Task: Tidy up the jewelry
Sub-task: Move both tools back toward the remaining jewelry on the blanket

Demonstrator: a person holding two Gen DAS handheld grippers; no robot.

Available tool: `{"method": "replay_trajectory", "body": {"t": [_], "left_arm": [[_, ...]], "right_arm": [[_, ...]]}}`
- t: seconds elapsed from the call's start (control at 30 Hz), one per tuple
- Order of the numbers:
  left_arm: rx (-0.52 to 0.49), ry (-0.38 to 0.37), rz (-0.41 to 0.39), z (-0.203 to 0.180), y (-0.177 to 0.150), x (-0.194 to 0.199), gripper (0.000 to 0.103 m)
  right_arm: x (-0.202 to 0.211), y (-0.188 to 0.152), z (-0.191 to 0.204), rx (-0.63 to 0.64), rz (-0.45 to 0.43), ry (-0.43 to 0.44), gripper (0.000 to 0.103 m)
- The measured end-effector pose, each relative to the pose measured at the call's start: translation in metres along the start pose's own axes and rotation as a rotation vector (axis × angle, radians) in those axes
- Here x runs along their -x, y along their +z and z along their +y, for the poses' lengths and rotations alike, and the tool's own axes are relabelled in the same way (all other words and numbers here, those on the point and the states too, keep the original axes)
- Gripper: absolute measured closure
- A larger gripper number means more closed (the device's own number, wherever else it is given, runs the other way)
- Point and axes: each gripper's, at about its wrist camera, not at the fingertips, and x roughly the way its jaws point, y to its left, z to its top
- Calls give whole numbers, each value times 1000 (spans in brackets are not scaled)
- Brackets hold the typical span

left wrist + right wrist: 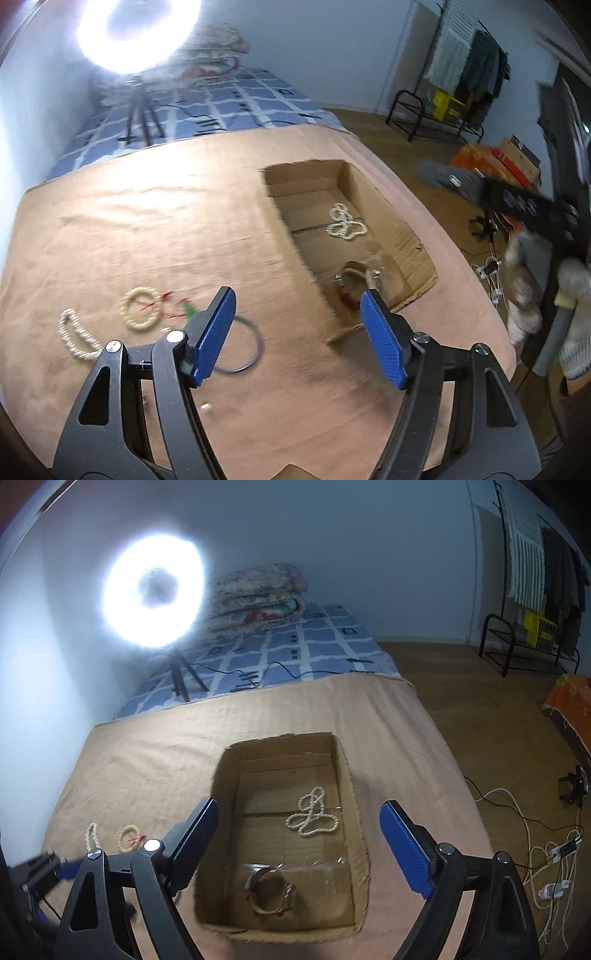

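Note:
An open cardboard box (pixel 391 218) (pixel 347 771) lies on a tan cloth. Inside it are a white bead necklace (pixel 343 223) (pixel 312 814) and a brown bracelet (pixel 351 284) (pixel 269 891). On the cloth to its left lie a yellow bead bracelet with red thread (pixel 141 308) (pixel 128 837), a white bead strand (pixel 75 334) (pixel 91 834) and a thin blue ring (pixel 245 343). My left gripper (pixel 297 332) is open and empty above the cloth beside the box. My right gripper (pixel 299 853) is open and empty above the box.
A bright ring light (pixel 153 592) on a tripod stands on the blue checked bed (pixel 295 650) behind the cloth. Folded quilts (pixel 258 594) lie by the wall. Cables (pixel 546 864) and a clothes rack (pixel 532 576) are on the floor to the right.

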Motion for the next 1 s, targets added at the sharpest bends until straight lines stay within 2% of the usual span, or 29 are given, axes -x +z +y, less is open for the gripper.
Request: {"method": "replay_trajectory", "body": {"t": [0.23,0.37,0.53,0.63,0.9,1.0], "left_arm": [[81,62,-7,67,-12,29,31],[164,109,14,120,-27,35,31],[289,140,46,179,-51,39,31],[342,156,57,202,-61,38,31],[490,137,119,249,-78,20,31],[538,113,153,257,-83,5,31]], "right_arm": [[26,-22,36,36,-16,71,12],[31,-38,61,56,-12,117,12],[25,-61,95,99,42,197,13],[18,-75,114,141,74,240,14],[-12,-107,160,286,160,316,30],[-24,-117,174,329,172,332,31]]}}
